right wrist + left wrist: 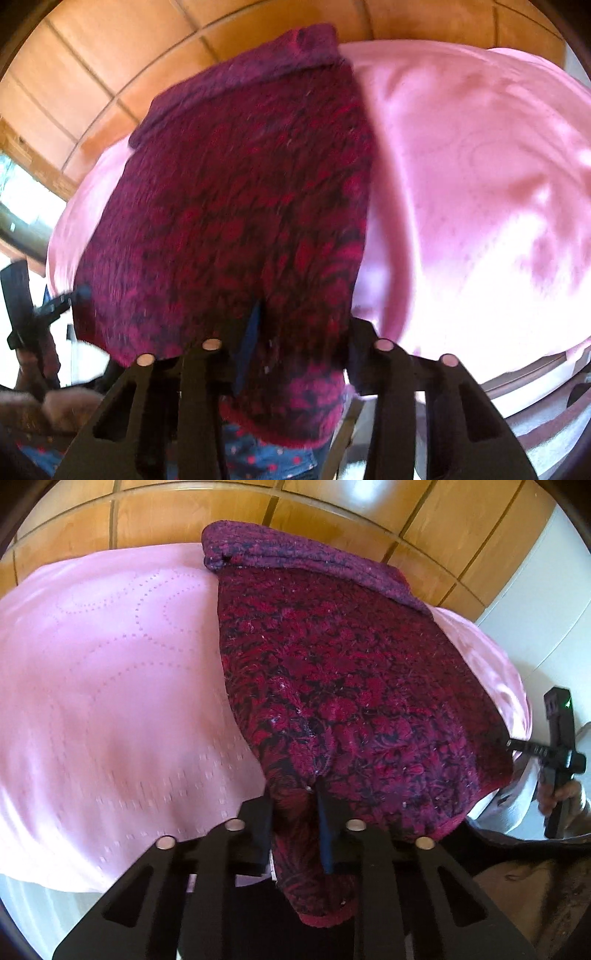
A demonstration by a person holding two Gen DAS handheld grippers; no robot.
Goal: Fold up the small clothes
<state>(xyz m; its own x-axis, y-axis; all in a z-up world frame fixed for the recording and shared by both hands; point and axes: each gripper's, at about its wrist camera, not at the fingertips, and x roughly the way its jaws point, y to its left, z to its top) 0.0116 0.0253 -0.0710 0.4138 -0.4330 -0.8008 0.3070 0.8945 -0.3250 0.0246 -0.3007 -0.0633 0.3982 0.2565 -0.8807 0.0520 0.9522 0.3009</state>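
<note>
A dark red and black patterned knit garment (351,686) lies spread on a pink bedspread (110,686), its far end turned over to show a purple underside (295,554). My left gripper (295,801) is shut on the garment's near hem, with the cloth bunched between its fingers and hanging below them. In the right wrist view the same garment (240,192) fills the middle. My right gripper (303,328) is shut on the other near corner of the hem. The right gripper's body (561,760), held by a hand, shows at the garment's right edge.
A wood-panelled wall (258,513) stands behind the bed. A white surface (546,590) rises at the far right. The bedspread's near edge (535,362) drops off close to me. Blue cloth with red dots (266,458) shows below the right gripper.
</note>
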